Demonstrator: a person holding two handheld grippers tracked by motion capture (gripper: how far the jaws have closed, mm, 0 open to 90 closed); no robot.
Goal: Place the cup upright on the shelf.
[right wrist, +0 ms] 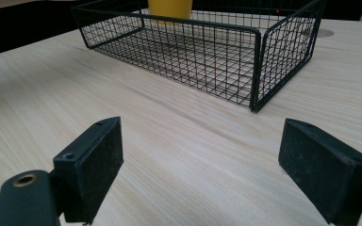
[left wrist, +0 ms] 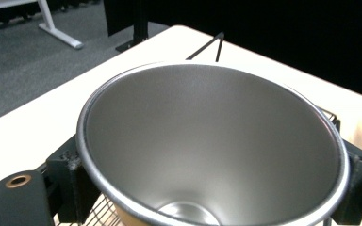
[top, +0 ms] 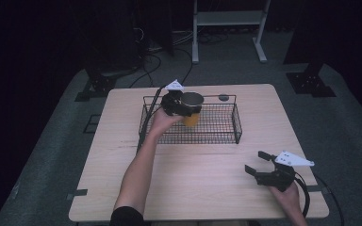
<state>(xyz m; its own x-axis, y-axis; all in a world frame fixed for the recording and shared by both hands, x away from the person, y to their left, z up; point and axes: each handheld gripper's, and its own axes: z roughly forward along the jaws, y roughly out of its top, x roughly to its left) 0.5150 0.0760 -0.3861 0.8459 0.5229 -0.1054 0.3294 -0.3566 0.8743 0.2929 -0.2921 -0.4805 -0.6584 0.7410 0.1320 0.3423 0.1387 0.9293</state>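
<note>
- Right gripper (top: 258, 163) rests near the table (top: 207, 188) front edge, fingers (right wrist: 92, 165) spread, pinching nothing.
- Left gripper (top: 179, 104) has its fingers (left wrist: 68, 176) pinching the cup (top: 191, 109) at the rim, over the basket (top: 217, 137).
- Cup: orange outside, steel inside; probably stiff, light and slippery. Grip across the rim, as now.
</note>
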